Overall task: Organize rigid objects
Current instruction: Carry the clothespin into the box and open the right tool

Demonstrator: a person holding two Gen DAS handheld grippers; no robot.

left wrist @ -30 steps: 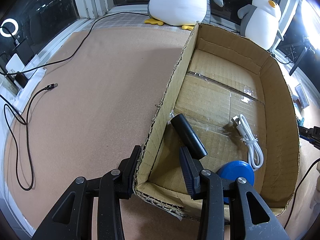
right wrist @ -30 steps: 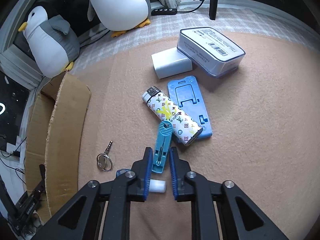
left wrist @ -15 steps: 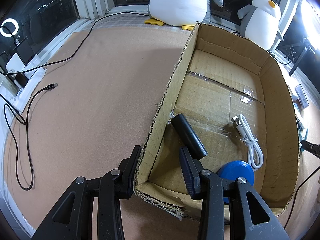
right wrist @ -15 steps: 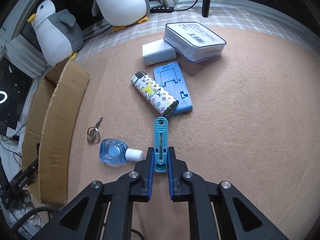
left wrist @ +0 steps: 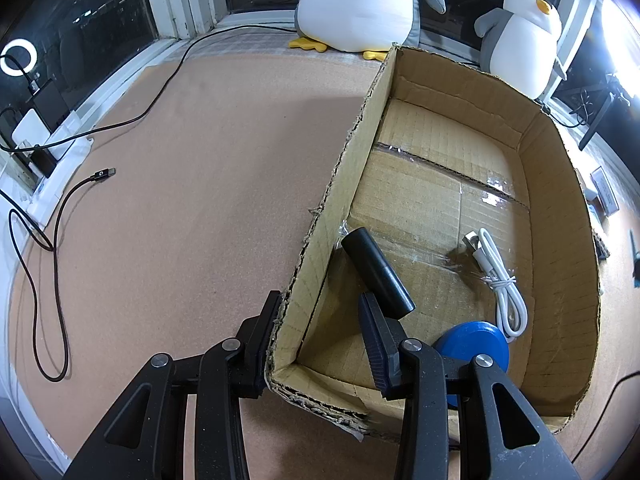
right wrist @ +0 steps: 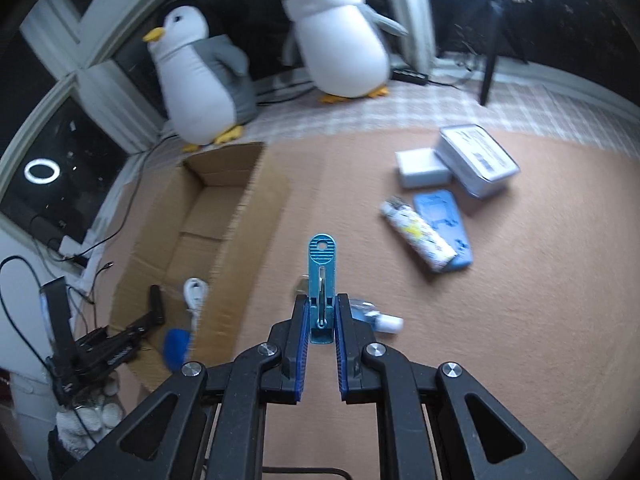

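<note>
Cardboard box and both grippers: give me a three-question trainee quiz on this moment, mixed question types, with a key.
1. True or false: the right gripper is shut on the blue clip.
2. Multiple choice: what does the left gripper grip? A) black cylinder B) a wall of the cardboard box C) white cable
3. Short answer: name the three things lying in the cardboard box.

Key
1. True; its pads pinch the clip's lower end.
2. B; its jaws straddle the wall at the near corner.
3. Black cylinder, white cable, blue disc.
</note>
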